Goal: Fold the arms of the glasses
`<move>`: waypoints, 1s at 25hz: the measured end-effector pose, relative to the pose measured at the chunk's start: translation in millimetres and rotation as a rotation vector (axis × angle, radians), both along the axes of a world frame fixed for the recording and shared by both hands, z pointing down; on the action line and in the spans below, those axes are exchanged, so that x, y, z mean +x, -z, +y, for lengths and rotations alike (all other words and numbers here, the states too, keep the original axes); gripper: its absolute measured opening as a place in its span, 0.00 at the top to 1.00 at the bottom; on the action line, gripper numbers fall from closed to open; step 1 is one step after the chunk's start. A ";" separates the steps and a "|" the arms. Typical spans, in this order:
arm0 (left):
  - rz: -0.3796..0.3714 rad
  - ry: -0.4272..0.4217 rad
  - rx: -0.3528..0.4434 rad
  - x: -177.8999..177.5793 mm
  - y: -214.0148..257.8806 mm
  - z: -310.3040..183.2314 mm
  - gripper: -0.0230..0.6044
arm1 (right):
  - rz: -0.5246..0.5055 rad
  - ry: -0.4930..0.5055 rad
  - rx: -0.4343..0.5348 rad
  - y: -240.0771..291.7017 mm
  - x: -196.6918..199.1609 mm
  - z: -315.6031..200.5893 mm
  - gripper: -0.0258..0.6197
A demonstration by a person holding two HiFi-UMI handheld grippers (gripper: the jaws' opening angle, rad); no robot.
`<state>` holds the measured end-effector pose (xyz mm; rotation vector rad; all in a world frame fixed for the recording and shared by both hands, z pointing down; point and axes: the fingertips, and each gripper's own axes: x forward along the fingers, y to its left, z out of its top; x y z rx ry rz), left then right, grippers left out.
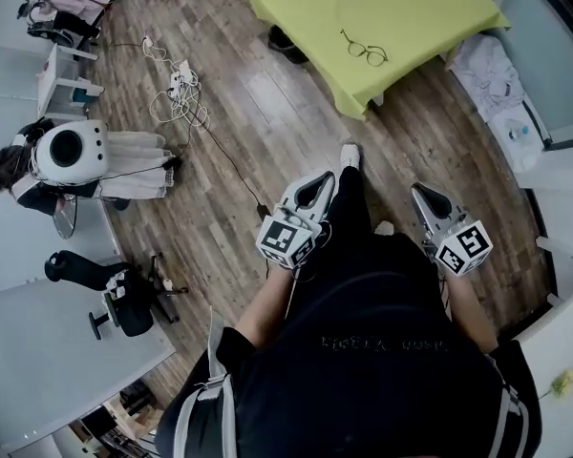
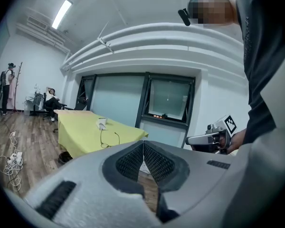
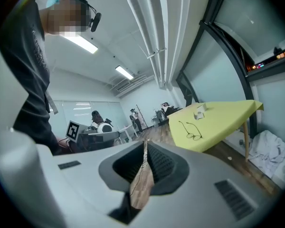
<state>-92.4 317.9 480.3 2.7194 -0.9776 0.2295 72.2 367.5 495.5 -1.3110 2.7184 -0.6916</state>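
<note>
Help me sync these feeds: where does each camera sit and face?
Head view: on the head, looking steeply down; shows torso, left gripper, right gripper.
Left gripper view: rides that gripper, faces the yellow table past shut jaws; shows right gripper.
Right gripper view: likewise faces the table; shows left gripper, torso.
Shared: glasses on the table.

place: office-style lab | signs: office chair (image 1: pixel 129 311), ceiling strip light (image 2: pixel 61 14), cable tangle (image 1: pixel 177 98) on wood floor (image 1: pixel 267 127)

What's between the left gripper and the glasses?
Head view: from the left gripper to the glasses there is only wood floor, the person's white shoe, then yellow tablecloth.
</note>
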 end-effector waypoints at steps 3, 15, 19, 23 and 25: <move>0.002 -0.008 -0.005 -2.1 -3.8 -30.4 0.93 | 0.012 -0.003 -0.006 0.8 -2.9 -26.9 0.90; 0.009 -0.029 -0.051 -9.2 -23.9 -149.4 0.93 | 0.003 -0.046 -0.074 -9.3 -11.8 -140.3 0.90; 0.025 -0.035 -0.077 -16.1 -25.9 -183.2 0.93 | 0.003 -0.035 -0.087 -7.6 -23.8 -177.5 0.90; 0.029 -0.044 -0.079 -23.0 -22.9 -217.0 0.93 | -0.009 -0.056 -0.093 -1.3 -30.6 -214.0 0.90; 0.033 -0.057 -0.079 -24.2 -22.1 -232.3 0.93 | -0.004 -0.067 -0.095 -0.5 -32.8 -229.1 0.90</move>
